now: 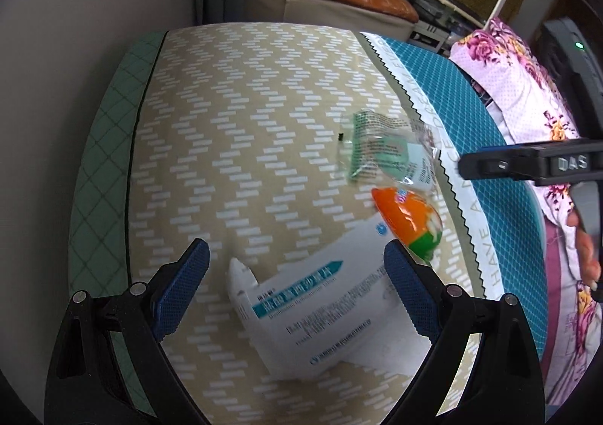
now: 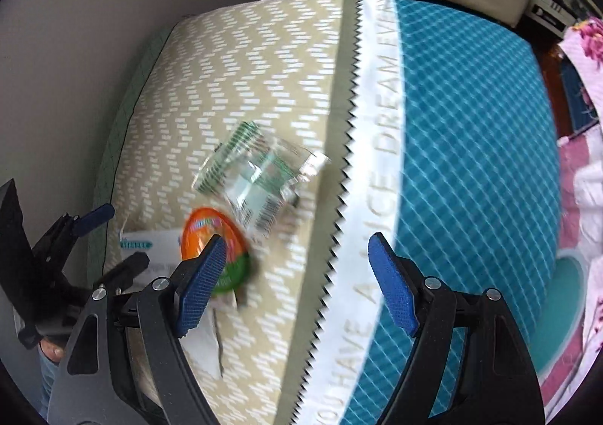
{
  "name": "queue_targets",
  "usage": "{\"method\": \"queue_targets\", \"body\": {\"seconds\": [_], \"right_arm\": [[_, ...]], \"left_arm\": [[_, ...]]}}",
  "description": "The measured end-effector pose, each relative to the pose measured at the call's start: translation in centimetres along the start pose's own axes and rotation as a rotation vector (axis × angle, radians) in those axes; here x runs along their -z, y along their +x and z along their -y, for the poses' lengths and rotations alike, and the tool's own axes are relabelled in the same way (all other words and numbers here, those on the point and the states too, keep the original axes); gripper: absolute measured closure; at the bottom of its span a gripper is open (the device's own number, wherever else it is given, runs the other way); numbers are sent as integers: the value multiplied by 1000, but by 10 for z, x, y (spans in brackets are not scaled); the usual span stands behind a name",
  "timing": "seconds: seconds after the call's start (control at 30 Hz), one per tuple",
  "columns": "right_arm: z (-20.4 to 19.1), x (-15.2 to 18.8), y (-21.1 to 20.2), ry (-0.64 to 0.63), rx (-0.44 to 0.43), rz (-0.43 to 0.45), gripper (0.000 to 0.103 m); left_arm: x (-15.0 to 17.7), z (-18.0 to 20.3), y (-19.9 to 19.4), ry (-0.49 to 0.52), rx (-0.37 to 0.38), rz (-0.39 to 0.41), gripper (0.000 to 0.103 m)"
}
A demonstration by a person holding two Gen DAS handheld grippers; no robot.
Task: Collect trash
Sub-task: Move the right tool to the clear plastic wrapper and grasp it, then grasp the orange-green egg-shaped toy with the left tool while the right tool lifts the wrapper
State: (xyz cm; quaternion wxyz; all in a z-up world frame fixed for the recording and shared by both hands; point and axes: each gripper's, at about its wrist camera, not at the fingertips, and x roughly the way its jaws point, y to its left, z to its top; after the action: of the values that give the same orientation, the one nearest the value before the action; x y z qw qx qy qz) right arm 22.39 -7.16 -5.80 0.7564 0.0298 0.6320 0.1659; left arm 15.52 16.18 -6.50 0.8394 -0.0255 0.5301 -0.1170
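While both grippers' fingers (image 1: 196, 259) gape wide, empty: one clear wrapper (image 1: 388, 150), one orange cup (image 1: 409, 221), one white box (image 1: 320, 308).

Three pieces of trash lie close together on the beige zigzag-patterned bed cover (image 1: 245, 123), near its white saw-toothed band. A crumpled clear plastic wrapper (image 1: 388, 150) with green print and a barcode lies flat, farthest from the cameras. Just beside it sits an orange jelly cup (image 1: 409, 223) with a green rim, its printed foil lid tilted toward the right wrist view. The cup rests at the edge of a white paper package (image 1: 320, 315) with a teal label band and dark text, lying flat and slightly creased.
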Motion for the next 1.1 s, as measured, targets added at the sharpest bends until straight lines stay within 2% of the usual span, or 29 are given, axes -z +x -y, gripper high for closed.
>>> {"method": "queue_targets", "body": {"seconds": [0.3,0.33,0.37,0.47,0.6,0.83,1.0,1.03,1.1], "right_arm": [[-8,-26,36,42,-48,-24,29],[-9,-25,37,42,-49,-18,33],[-9,-25,38,42,-56,-14,46],[-16,-23,30,13,-54,24,61],[-23,-17,9,-8,-31,80,69],[3,3,-27,28,-4,152,75],[27,26,-49,53,12,175,75],[30,29,-52,62,18,176,75],[42,38,-59,88,24,178,75]], "left_arm": [[-6,-7,15,18,49,-6,9],[-7,-7,16,19,58,-7,9],[-8,-7,16,19,67,-7,9],[-10,2,16,23,101,-5,9],[-7,25,13,70,136,-7,9],[-8,72,27,164,95,-35,9],[-12,89,46,172,50,-45,10],[-13,92,48,180,36,-46,13],[-13,98,53,192,-1,-61,38]]}}
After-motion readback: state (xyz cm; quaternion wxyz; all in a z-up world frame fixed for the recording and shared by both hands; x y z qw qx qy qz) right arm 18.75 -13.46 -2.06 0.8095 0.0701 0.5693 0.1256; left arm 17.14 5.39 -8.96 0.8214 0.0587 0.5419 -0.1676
